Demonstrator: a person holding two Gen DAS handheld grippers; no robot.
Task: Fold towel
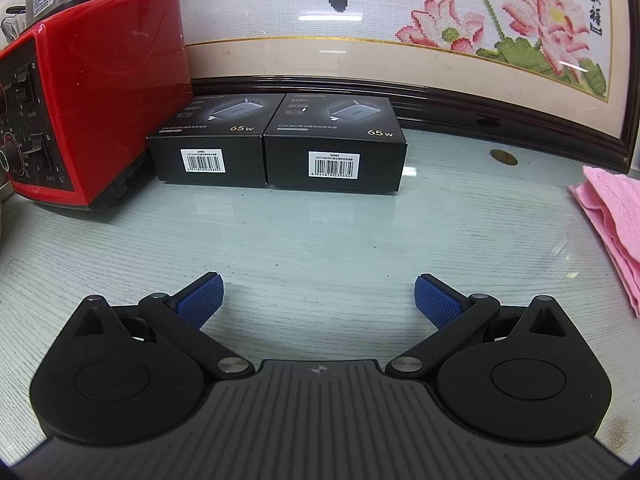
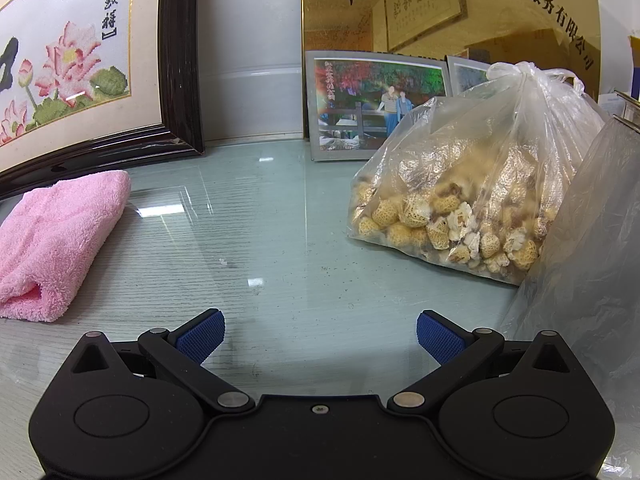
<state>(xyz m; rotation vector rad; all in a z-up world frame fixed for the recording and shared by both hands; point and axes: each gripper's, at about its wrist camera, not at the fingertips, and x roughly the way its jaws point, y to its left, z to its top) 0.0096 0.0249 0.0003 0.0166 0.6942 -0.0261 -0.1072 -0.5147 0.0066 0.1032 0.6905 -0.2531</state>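
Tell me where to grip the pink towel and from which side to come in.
Probably best: take the pink towel at its near open end, where the folded layers part into a small loop. The right gripper, open and empty, sits lower right of it, so come in low along the glass tabletop from the towel's right. The rounded far fold offers no edge to pinch.

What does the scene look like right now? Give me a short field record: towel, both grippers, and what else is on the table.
towel: pink towel, already folded into a thick bundle, lying on the glass tabletop
left gripper: left gripper open, holding nothing, towel at its right edge of view
right gripper: right gripper open, holding nothing, towel to its left
left side of table: red appliance, two black charger boxes
right side of table: clear bag of dried food, framed photo
behind: cross-stitch lotus picture
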